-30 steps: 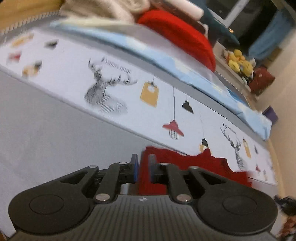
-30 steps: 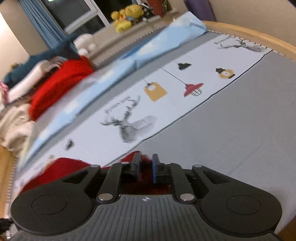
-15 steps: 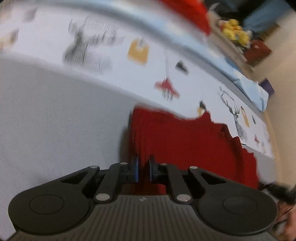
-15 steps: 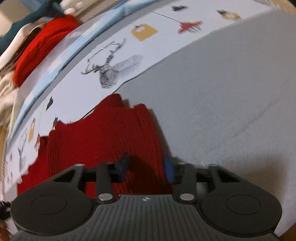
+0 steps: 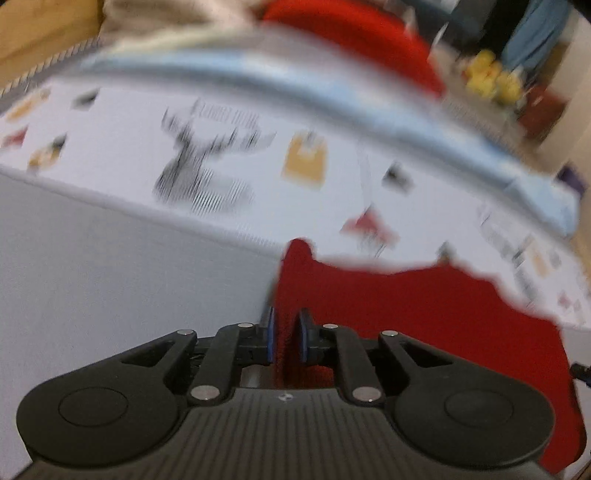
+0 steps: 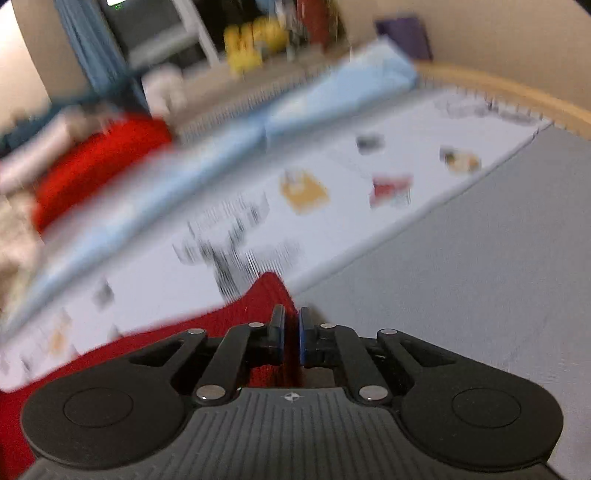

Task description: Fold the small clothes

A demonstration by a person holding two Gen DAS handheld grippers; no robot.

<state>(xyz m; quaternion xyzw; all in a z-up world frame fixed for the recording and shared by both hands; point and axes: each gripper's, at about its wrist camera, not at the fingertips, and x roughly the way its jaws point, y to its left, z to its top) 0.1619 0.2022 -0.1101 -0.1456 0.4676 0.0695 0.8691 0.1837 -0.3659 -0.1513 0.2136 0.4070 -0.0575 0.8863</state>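
The red knit (image 5: pixel 424 317) is soft and floppy, best held by its edges. It lies on the grey sheet (image 5: pixel 110 288), spreading ahead and inward of both tongs. The left tongs (image 5: pixel 284 338) pinch its left edge, having just eased slightly apart. The right tongs (image 6: pixel 291 338), nearly shut, pinch its right corner, which earlier sat loose between wider jaws.

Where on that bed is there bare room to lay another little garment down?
The plain grey sheet is bare, bordered by the red knit garment and the printed white strip. The strip itself is mostly free. It is crowded at the back: light blue folded fabric and piled clothes.
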